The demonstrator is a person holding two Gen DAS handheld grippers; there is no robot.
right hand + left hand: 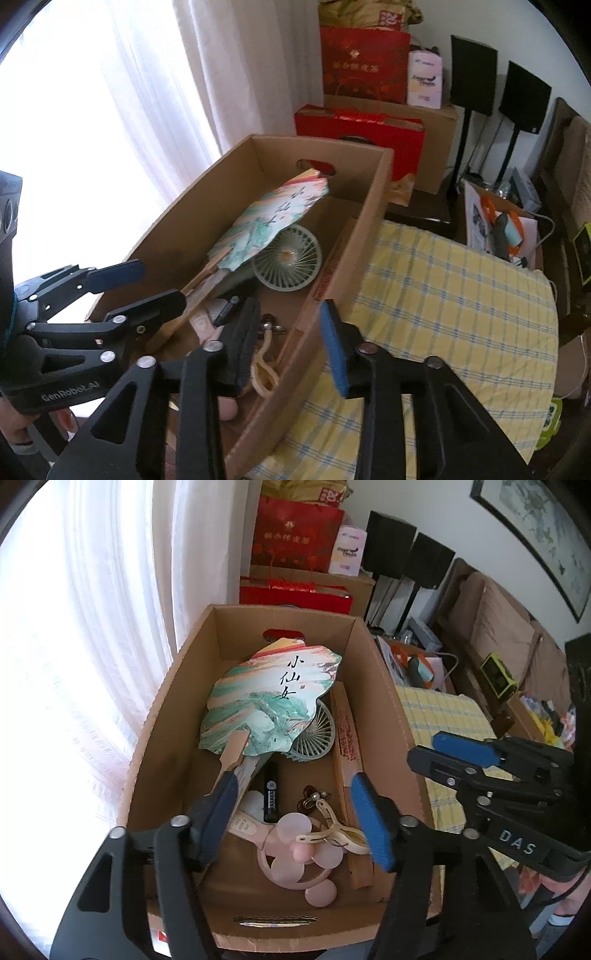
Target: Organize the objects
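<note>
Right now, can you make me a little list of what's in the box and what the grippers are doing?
container: open cardboard box on a yellow checked cloth
biggest item: painted paper fan, propped up, partly covering a green round fan
other items: pink mini fan, cream clip, black tube
left gripper: open over the box, the paper fan's handle beside one finger, nothing held
right gripper: open astride the box's right wall, nothing held
behind the box: red gift bags
</note>
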